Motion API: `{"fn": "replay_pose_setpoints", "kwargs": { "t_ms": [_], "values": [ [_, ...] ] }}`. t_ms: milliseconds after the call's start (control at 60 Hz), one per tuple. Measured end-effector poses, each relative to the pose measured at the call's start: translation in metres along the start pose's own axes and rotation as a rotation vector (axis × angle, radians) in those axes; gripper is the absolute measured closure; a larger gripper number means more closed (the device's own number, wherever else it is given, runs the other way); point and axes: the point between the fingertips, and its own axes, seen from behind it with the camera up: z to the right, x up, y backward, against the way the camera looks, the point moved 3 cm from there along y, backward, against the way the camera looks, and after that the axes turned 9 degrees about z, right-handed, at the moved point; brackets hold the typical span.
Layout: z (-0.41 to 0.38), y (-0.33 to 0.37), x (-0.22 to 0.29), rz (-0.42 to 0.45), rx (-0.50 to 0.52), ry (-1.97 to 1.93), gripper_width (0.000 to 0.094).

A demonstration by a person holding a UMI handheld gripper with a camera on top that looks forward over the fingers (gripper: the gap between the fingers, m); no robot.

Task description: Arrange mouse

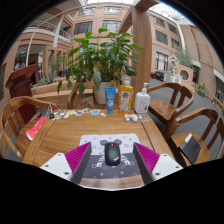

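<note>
A black computer mouse [112, 152] rests on a light patterned mouse mat [112, 147] near the front edge of a wooden table [60, 135]. My gripper [112, 158] is open, with one magenta-padded finger [78, 157] at the mouse's left and the other finger [147, 157] at its right. The mouse stands between the fingers with a clear gap on each side and lies on the mat on its own.
A blue can [110, 98], a yellow-labelled bottle [126, 96] and a white pump bottle [142, 100] stand at the table's far side before a potted plant [100, 55]. A red item [38, 126] lies left. Wooden chairs [195, 135] ring the table.
</note>
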Motion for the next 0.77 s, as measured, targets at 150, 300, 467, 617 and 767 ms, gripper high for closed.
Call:
{"fn": "replay_pose_setpoints", "kwargs": {
  "t_ms": [150, 300, 467, 617, 767],
  "values": [
    [-0.001, 0.062, 0.026, 0.059, -0.007, 0.013, 0.0081],
    [-0.002, 0.114, 0.035, 0.090, 0.002, -0.001, 0.0080],
    [0.002, 0.154, 0.029, 0.093, -0.017, 0.021, 0.0083],
    [-0.003, 0.172, 0.021, 0.087, 0.014, 0.026, 0.0082],
    [0.001, 0.176, 0.016, 0.086, 0.008, 0.034, 0.0082]
  ]
}}
